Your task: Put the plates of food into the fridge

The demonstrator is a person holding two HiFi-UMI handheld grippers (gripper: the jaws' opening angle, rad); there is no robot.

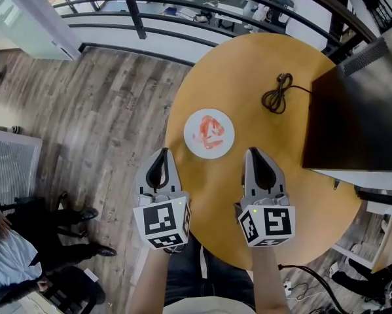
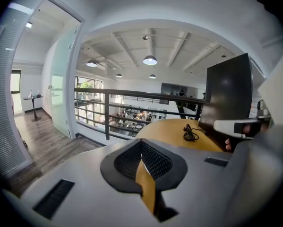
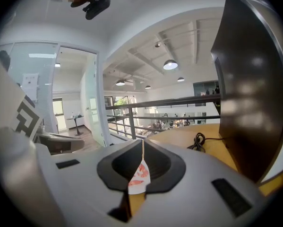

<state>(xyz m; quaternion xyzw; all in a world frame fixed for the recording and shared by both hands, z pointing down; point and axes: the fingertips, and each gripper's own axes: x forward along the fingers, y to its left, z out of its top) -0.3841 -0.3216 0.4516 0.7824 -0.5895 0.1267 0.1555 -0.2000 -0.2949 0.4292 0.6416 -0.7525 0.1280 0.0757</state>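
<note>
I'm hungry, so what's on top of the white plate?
Some red food lies on the white plate, too small to name. The plate covers the bit of round table right under it.

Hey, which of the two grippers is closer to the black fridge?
The right gripper, nearer the fridge; the left gripper hangs at the table's far edge.

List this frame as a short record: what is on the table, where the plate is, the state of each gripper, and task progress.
table: round, wooden
plate: white with red food, flat on the table, ahead of both grippers
cable: black, coiled, next to the black box
left gripper: jaws together, holding nothing
right gripper: jaws together, holding nothing
progress: plate not yet picked up
</note>
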